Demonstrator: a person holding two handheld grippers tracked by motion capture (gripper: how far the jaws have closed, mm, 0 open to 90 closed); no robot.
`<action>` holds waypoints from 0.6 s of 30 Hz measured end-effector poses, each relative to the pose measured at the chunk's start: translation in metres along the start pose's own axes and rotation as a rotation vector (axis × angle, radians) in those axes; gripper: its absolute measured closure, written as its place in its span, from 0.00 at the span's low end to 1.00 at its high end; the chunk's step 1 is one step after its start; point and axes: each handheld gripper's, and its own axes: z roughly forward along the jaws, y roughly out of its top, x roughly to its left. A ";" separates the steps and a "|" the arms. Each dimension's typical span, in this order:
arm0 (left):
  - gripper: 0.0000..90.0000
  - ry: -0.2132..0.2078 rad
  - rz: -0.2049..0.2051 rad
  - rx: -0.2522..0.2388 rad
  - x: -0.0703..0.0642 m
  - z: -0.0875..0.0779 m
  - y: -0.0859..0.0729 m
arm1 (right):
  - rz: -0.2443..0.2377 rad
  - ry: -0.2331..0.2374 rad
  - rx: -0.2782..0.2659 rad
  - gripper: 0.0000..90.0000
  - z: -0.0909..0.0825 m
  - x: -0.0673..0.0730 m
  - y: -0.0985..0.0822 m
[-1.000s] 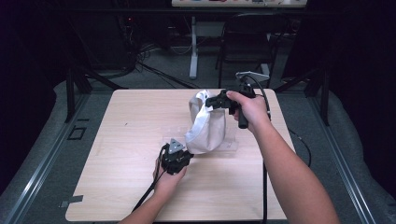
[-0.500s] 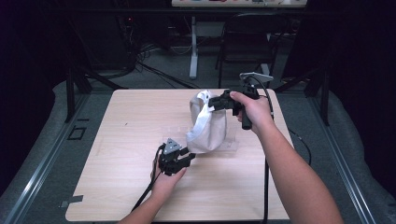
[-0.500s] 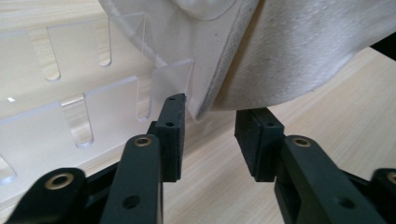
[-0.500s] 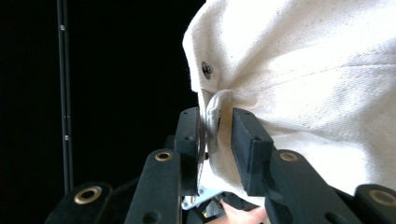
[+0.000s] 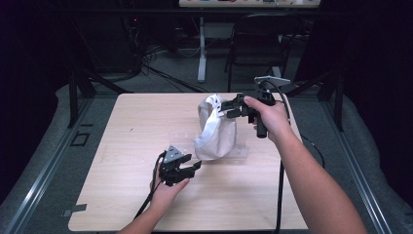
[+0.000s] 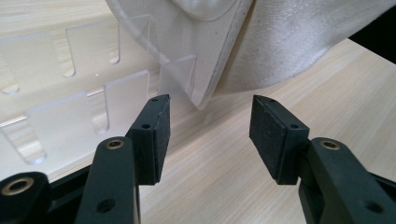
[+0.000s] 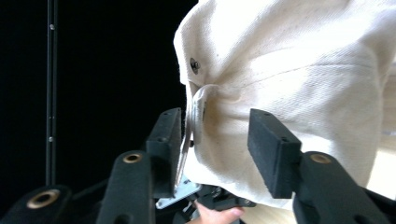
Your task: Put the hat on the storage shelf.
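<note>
A white cloth cap (image 5: 214, 134) hangs on a clear slotted acrylic stand (image 6: 60, 88) in the middle of the wooden table (image 5: 146, 126). My left gripper (image 5: 191, 168) lies low at the cap's near left. Its jaws have just been opening. In the left gripper view, this gripper (image 6: 208, 135) is open, and the tip of the cap's brim (image 6: 205, 93) lies just ahead with nothing between the pads. My right gripper (image 5: 225, 108) is at the cap's top. Its jaws have also just been opening, and the gripper (image 7: 215, 149) is open around the cap's cloth and metal strap buckle (image 7: 195, 116).
A dark chair (image 5: 258, 44) and a white post (image 5: 201, 48) stand behind the table among floor cables. The right gripper's cable (image 5: 280, 195) runs down across the table's near right. Bare wood lies at the table's left and front.
Both grippers' jaws have spread apart from shut. The hands have barely shifted, and the cap stays on its stand.
</note>
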 end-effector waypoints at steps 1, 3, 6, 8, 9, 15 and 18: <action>0.54 0.002 0.002 0.006 0.001 -0.002 0.000 | -0.015 -0.008 -0.026 0.56 -0.002 0.000 -0.001; 0.53 0.002 0.004 0.007 0.002 -0.006 -0.001 | -0.022 -0.007 -0.033 0.54 -0.004 0.000 -0.001; 0.53 0.006 0.005 0.010 0.006 -0.015 -0.004 | -0.042 -0.015 -0.030 0.52 -0.006 -0.001 -0.003; 0.53 0.008 0.008 0.016 0.008 -0.017 -0.005 | -0.046 -0.020 -0.028 0.52 -0.006 -0.001 -0.003; 0.53 0.009 0.001 0.017 0.009 -0.019 -0.006 | -0.051 -0.020 -0.030 0.52 -0.007 -0.001 -0.004; 0.52 0.022 -0.003 0.024 0.022 -0.038 -0.013 | -0.058 -0.031 -0.047 0.50 -0.008 -0.005 -0.008; 0.51 0.031 -0.015 0.027 0.028 -0.047 -0.017 | -0.054 -0.028 -0.053 0.48 -0.010 -0.006 -0.010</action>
